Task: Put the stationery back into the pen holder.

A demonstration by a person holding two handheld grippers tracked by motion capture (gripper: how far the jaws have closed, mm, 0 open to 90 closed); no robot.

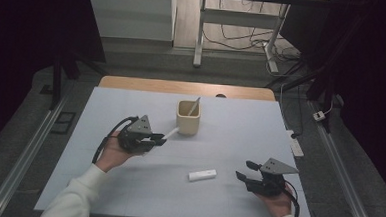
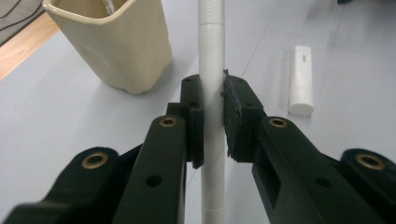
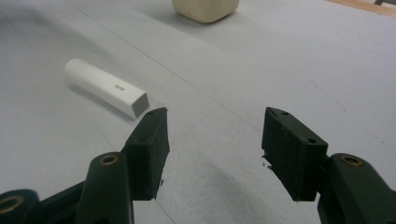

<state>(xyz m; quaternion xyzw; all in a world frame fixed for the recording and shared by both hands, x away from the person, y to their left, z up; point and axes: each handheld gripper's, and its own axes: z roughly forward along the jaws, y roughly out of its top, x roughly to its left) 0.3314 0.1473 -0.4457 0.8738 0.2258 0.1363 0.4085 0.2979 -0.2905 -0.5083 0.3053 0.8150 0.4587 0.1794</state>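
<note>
White, smooth and round, the slim plastic pen (image 2: 212,84) is clamped between the matte black pads of the left claw (image 1: 155,139), its tip just left of the squarish beige plastic cup (image 1: 187,118) at the far middle of the pale blue counter (image 1: 239,141). Nearer, a stubby white plastic cap (image 1: 202,175) lies flat, left of the right claw (image 1: 245,171), whose jaws stand apart, holding nothing.

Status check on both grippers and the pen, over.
Left gripper shut on pen, beside cup. Right gripper open, empty, near white cap lying on the table. Nothing between pen and cup.
</note>
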